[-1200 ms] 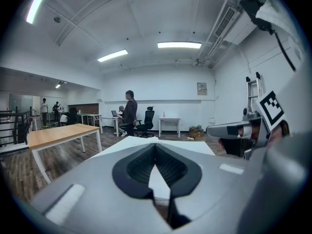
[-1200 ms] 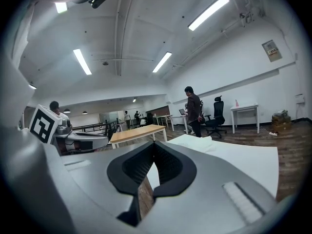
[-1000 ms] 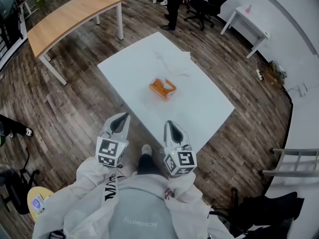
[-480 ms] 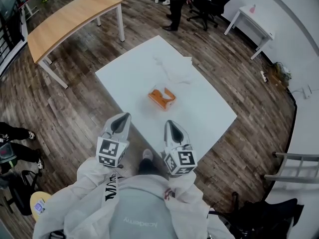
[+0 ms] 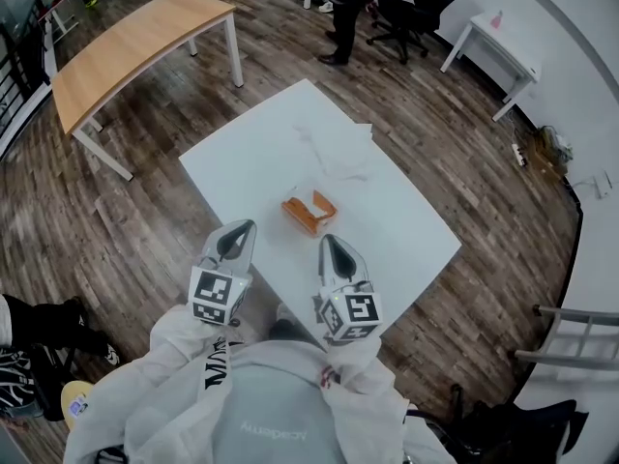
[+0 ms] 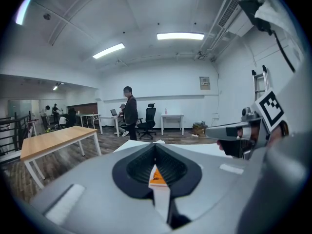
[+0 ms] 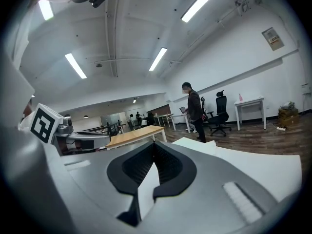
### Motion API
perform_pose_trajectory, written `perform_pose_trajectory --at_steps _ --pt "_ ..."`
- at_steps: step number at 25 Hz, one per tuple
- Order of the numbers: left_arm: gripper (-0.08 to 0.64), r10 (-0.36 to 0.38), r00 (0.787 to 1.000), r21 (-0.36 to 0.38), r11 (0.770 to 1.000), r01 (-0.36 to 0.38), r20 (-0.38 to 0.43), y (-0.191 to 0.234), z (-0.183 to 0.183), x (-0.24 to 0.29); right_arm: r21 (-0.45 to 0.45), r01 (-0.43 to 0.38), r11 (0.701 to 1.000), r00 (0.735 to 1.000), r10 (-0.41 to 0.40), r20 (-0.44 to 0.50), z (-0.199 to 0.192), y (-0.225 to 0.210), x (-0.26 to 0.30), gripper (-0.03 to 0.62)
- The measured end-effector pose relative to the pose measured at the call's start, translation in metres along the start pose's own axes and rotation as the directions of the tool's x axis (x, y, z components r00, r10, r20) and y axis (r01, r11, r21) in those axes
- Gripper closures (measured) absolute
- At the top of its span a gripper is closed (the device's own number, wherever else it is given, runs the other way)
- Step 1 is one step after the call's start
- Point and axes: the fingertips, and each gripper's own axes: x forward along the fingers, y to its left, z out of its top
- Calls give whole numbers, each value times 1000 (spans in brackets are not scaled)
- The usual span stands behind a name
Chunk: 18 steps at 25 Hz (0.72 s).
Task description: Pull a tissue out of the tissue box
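- Tissue box (image 5: 309,214): an orange carton lying near the middle of the white table (image 5: 411,230), with a white tissue (image 5: 323,201) standing up out of the slot in its top
- Handling, as I judge it: the tissue is very light, soft and limp, and it tears easily if pinched hard or jerked sideways. The carton is light too, stiff-walled but crushable, and likely to lift or slide along with the sheet unless it is steadied
- Where to take hold, as I judge it: on the raised tuft of tissue, well above the slot, with the pads flat on both faces of the sheet. My other gripper can press on the box top or a side wall, clear of the slot
- Left gripper (image 5: 239,232): my jaws are closed tip to tip with nothing between them. In the left gripper view the orange carton (image 6: 156,175) shows through the notch below the meeting tips, so I point nearly at it
- Right gripper (image 5: 329,245): my jaws are fully together and hold nothing. In the right gripper view only bare white table top shows through the notch, and the box is not visible there
- Relation of box to jaws: the box lies ahead of both grippers, between the lines they point along and closer to the right one. It is near the tips but apart from them, touching neither, and both pairs of jaws must part before either can take the tissue
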Motion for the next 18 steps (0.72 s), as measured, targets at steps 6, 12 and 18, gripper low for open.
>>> perform_pose_trajectory --at_steps 6,12,18 --pt "560 -6 1000 25 1000 7 -19 0 3 26 27 4 1000 1000 -4 -1 1 -21 12 591" --pt "560 -20 998 46 999 23 -58 -6 0 33 69 20 997 1000 -20 -5 -6 -37 14 591" --pt "560 -45 997 58 997 49 -69 -8 2 40 101 45 994 999 -43 -19 -15 -44 12 591"
